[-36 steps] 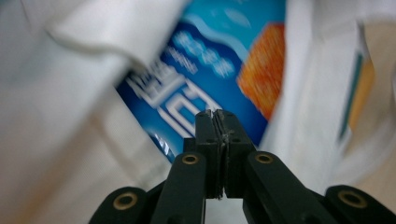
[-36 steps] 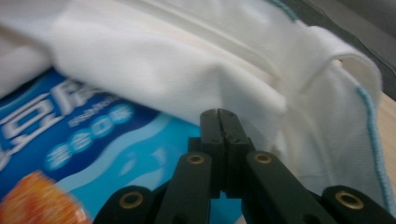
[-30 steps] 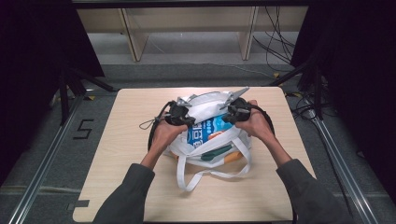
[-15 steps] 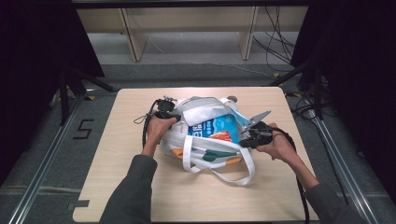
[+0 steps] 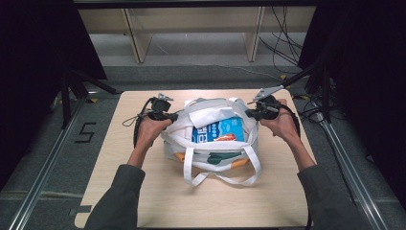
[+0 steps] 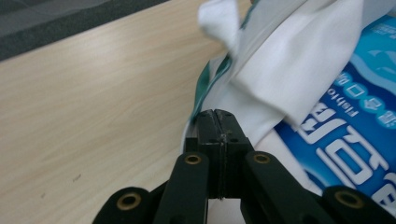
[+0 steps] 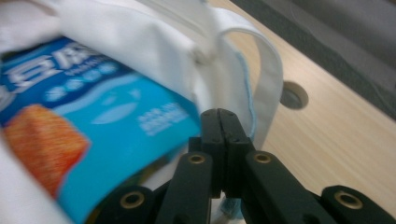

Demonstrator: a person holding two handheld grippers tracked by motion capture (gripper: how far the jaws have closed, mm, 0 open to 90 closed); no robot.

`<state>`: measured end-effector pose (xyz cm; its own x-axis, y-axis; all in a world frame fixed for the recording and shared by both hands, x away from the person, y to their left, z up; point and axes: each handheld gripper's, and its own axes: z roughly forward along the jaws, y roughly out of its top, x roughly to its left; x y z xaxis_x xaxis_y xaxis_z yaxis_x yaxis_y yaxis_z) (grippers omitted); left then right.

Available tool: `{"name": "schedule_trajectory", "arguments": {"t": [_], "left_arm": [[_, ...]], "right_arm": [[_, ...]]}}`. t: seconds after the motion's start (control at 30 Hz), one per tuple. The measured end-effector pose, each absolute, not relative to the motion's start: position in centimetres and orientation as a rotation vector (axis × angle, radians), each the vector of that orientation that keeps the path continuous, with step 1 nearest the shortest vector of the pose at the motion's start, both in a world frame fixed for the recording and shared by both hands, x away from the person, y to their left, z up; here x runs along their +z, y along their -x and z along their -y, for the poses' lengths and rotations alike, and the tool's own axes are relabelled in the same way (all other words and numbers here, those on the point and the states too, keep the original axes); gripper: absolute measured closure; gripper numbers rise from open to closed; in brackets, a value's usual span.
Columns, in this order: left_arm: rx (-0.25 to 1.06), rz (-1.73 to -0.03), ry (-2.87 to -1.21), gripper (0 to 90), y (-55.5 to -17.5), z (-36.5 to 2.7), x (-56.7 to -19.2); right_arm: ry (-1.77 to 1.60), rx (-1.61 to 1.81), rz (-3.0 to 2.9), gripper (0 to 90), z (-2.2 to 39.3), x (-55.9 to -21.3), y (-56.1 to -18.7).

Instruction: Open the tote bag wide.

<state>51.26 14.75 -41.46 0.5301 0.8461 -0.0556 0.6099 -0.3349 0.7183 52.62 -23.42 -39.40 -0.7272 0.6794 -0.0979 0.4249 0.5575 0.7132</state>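
A white tote bag point(image 5: 210, 160) lies on the wooden table point(image 5: 119, 191) with its mouth facing up. Inside it sits a blue package point(image 5: 221, 130) with white print and an orange picture. My left gripper point(image 5: 174, 116) is at the bag's left rim, my right gripper point(image 5: 248, 113) at its right rim, and the mouth is stretched between them. In the left gripper view the jaws point(image 6: 217, 114) are pressed together against white fabric point(image 6: 289, 79) beside the package point(image 6: 345, 135). In the right gripper view the jaws point(image 7: 219, 114) are likewise together at the rim, next to the package point(image 7: 107, 116).
The bag's two long handles point(image 5: 225, 179) lie looped toward the table's front. A round hole point(image 7: 293, 95) is in the tabletop near the right gripper. Shelving point(image 5: 191, 28) and cables point(image 5: 287, 52) stand beyond the far edge; metal rails point(image 5: 43, 158) run along both sides.
The right hand swung to the front right, then back to the bag's far right rim. The left hand moved left. The bag's mouth now stands wider, with the package more exposed.
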Motion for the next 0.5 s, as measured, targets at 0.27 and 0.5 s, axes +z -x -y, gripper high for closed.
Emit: {"name": "schedule_trajectory", "arguments": {"t": [0.27,0.5], "left_arm": [[0.389,-1.257,-2.02,89.5,-52.7,-15.6,-45.1],[0.404,-1.283,-2.017,89.6,-52.6,-15.5,-45.4]], "right_arm": [[-1.251,1.048,-2.441,90.0,25.5,-45.0,-55.9],[-1.323,1.019,-2.41,90.0,25.1,-48.1,-55.9]]}}
